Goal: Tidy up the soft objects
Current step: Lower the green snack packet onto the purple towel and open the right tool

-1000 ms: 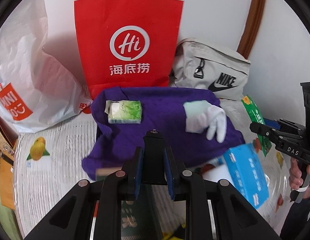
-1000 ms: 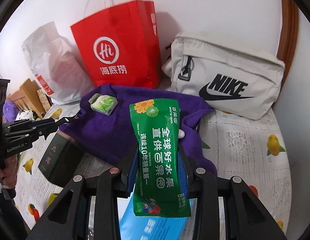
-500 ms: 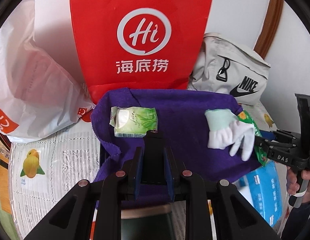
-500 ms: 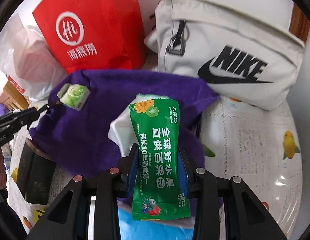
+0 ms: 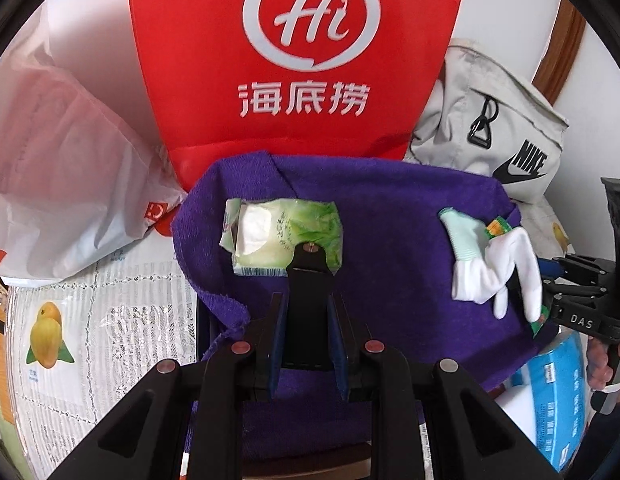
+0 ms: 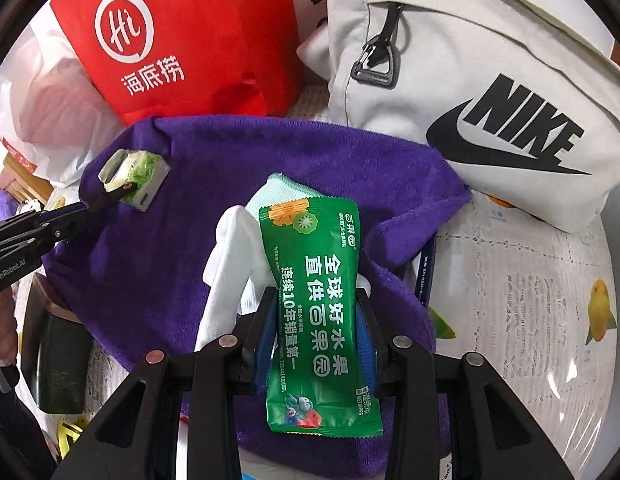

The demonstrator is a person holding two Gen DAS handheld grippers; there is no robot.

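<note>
Purple towel [image 6: 237, 184] spread over worktop [image 6: 526, 280], serving as collecting ground and as landmark.

Right claw [image 6: 316, 312] holding green wipes pack [image 6: 318, 304] lengthwise between blue pads, over towel's near-right part. Grip on the flat sides, pack lying along the fingers, probably so it can be laid down flat. Pads still on the pack, though grip looks slackening a touch.

White glove [image 6: 229, 264] on towel directly under the pack, mint cuff toward towel's far edge. Likely drop spot: beside or atop glove, grouping soft items together.

Left claw [image 5: 307, 276] narrow, nearly closed, nothing visible between pads. Tip over near edge of tissue pack [image 5: 281, 240], which sits on towel's far-left part; contact with it not certain. From the right wrist view, tip appears at or on the pack. Possibly steadying or nudging it.

Red bag [image 5: 297, 60] upright just behind towel. Nike pouch [image 6: 470, 92] behind towel's right corner. White plastic bag [image 5: 69, 168] left of towel. Blue box [image 5: 558, 396] off towel's near-right corner.

Judgement: placement step close, pack not yet released.
</note>
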